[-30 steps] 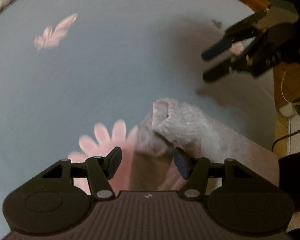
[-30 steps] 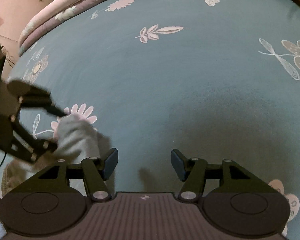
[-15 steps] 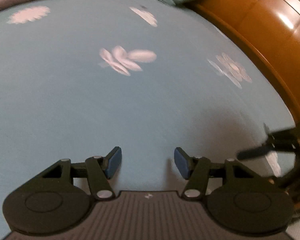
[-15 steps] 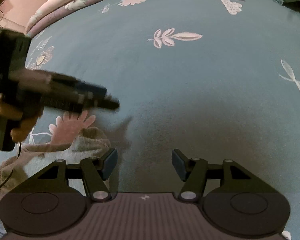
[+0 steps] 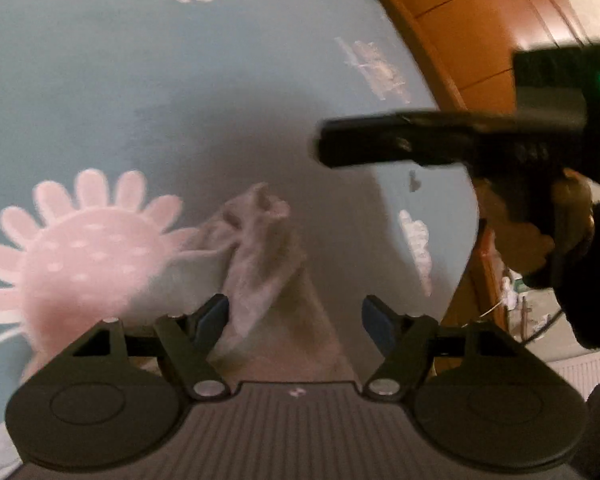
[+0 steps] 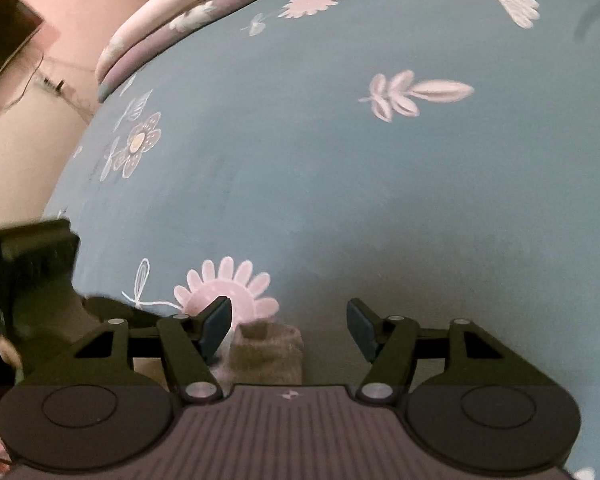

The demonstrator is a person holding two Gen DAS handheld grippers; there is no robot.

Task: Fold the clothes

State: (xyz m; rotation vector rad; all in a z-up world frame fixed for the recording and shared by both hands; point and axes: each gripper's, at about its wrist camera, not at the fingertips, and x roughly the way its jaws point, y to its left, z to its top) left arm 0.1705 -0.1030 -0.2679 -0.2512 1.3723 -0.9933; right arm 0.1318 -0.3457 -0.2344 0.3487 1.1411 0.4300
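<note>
Left wrist view: grey garment (image 5: 260,256) bunched on the blue bed (image 5: 100,80), just beside the pink flower print (image 5: 88,248).
Left gripper (image 5: 294,318): jaws apart, over the garment.
Right gripper (image 6: 288,324): jaws apart, empty, above the garment's edge.

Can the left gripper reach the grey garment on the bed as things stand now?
Probably yes. The left gripper is open, and the grey garment lies bunched on the blue bedsheet just ahead of its fingers, with nothing between them. The right gripper hovers to the side, not blocking the way.
</note>
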